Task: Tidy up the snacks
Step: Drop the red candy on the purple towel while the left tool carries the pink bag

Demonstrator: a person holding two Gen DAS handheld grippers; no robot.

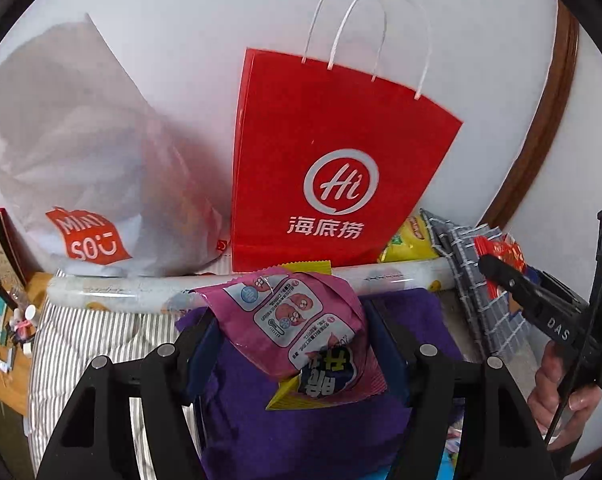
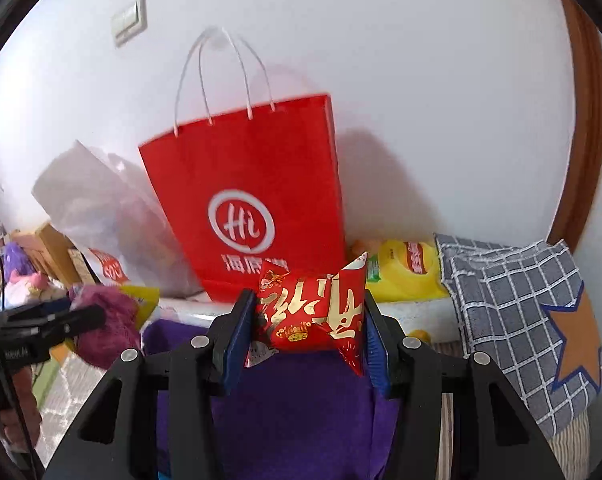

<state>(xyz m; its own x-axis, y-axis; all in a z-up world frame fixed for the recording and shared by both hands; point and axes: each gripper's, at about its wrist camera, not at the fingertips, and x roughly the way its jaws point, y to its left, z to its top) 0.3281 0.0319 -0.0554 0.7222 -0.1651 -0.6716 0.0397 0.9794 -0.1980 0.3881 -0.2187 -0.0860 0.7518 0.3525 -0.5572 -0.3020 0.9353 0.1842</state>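
Note:
My left gripper (image 1: 291, 332) is shut on a pink snack packet (image 1: 301, 324) with yellow edges, held above a purple cloth (image 1: 301, 432). My right gripper (image 2: 307, 320) is shut on a red snack packet with gold lettering (image 2: 313, 312), also above the purple cloth (image 2: 301, 412). A red paper bag with white handles (image 1: 333, 168) stands upright against the wall just behind both packets; it also shows in the right wrist view (image 2: 253, 184). The right gripper appears at the right edge of the left wrist view (image 1: 501, 272); the left one at the left edge of the right wrist view (image 2: 81, 316).
A white Miniso plastic bag (image 1: 85, 184) sits left of the red bag. A yellow chip bag (image 2: 405, 276) lies right of it, next to a grey checked cloth (image 2: 513, 304). A white roll (image 1: 141, 288) lies along the bags' base. Small clutter sits on a wooden table (image 1: 9, 368) at far left.

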